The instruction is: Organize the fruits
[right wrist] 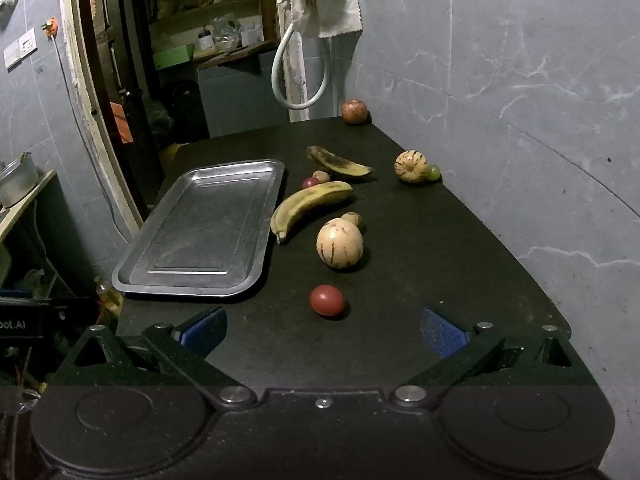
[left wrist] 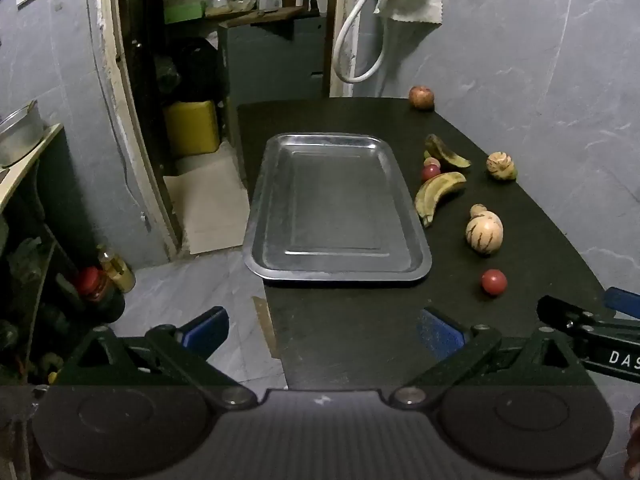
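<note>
An empty steel tray (left wrist: pixel 340 204) (right wrist: pixel 200 232) lies on the black table's left part. To its right lie two bananas (right wrist: pixel 312 204) (right wrist: pixel 340 164), two striped pale melons (right wrist: pixel 340 242) (right wrist: pixel 410 166), a red round fruit (right wrist: pixel 327 300) (left wrist: pixel 494 282) nearest me, small red fruits (right wrist: pixel 316 180) and a pomegranate (right wrist: pixel 354 111) at the far edge. My left gripper (left wrist: pixel 320 332) is open and empty, before the tray's near edge. My right gripper (right wrist: pixel 322 334) is open and empty, just short of the red round fruit.
The black table (right wrist: pixel 440 240) stands against a grey tiled wall on the right. Its left edge drops to the floor, where a yellow jerrycan (left wrist: pixel 192 128) and bottles (left wrist: pixel 116 272) stand. A small green fruit (right wrist: pixel 434 172) lies beside the far melon.
</note>
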